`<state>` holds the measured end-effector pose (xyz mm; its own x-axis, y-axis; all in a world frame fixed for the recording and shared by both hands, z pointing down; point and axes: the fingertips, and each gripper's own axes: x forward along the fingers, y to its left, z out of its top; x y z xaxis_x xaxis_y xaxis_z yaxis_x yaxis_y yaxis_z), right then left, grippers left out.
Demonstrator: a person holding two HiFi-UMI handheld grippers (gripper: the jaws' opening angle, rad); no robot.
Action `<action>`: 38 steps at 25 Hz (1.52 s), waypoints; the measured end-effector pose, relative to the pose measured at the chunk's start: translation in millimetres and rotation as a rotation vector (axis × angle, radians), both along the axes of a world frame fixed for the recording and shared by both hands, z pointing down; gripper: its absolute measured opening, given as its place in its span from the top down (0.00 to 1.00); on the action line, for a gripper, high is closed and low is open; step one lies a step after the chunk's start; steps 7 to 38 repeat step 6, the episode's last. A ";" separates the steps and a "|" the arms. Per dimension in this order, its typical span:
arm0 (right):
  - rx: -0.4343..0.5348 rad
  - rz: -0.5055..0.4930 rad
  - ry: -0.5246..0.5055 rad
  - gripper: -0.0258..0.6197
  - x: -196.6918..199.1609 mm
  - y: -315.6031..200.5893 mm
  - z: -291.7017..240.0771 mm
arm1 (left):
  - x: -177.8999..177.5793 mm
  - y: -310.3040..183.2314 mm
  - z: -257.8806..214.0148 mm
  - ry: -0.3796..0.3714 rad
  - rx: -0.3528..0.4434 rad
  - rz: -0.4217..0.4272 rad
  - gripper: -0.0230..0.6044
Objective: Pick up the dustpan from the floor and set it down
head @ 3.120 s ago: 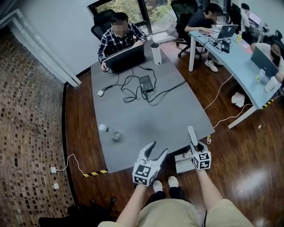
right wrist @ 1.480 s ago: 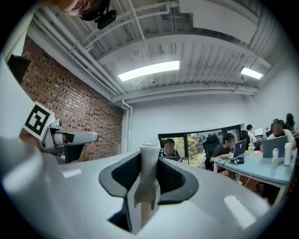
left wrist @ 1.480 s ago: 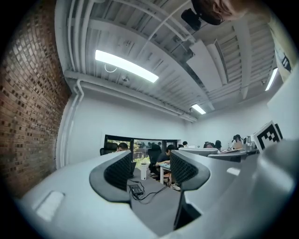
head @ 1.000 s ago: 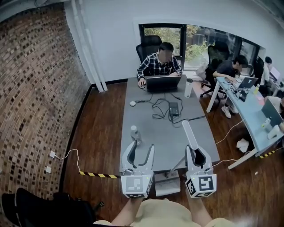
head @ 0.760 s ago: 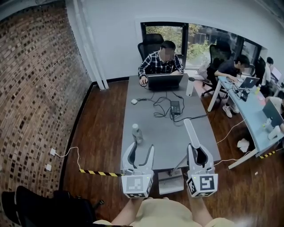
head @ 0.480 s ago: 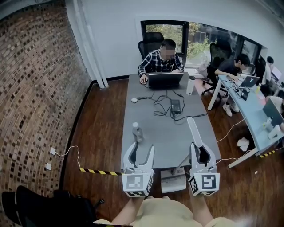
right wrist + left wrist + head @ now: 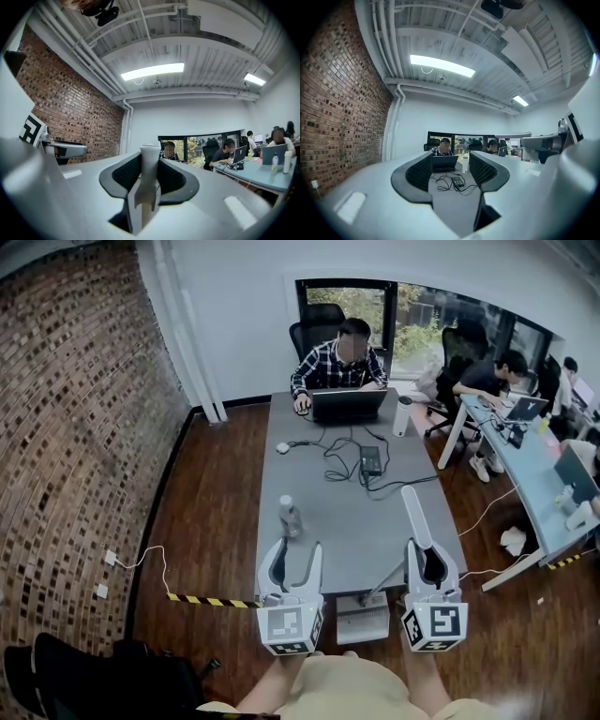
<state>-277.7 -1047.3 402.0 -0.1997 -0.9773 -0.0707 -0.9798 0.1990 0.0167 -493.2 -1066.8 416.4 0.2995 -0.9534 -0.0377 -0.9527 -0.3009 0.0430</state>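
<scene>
With my right tool [image 7: 424, 559] clamped on the dustpan [image 7: 364, 622] handle, pan hanging below-left of it, and my left tool [image 7: 292, 561] wide open and empty, I should lower straight, releasing only once the pan sits flat.

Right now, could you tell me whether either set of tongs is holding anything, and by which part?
The right tongs grip the dustpan by its white handle; the left tongs are open, empty.

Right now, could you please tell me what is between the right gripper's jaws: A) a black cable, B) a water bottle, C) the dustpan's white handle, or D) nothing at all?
C: the right gripper is shut on the dustpan handle, which sticks out past its jaws.
</scene>
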 end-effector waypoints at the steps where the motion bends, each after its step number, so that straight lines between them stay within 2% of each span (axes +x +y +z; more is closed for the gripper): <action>1: 0.001 -0.004 0.000 0.78 -1.4 -0.2 -0.3 | 0.4 -0.1 0.0 0.001 0.001 0.003 0.60; 38: -0.011 -0.021 -0.004 0.78 -9.1 -0.9 4.1 | 2.1 -0.6 2.5 0.003 0.002 0.021 0.60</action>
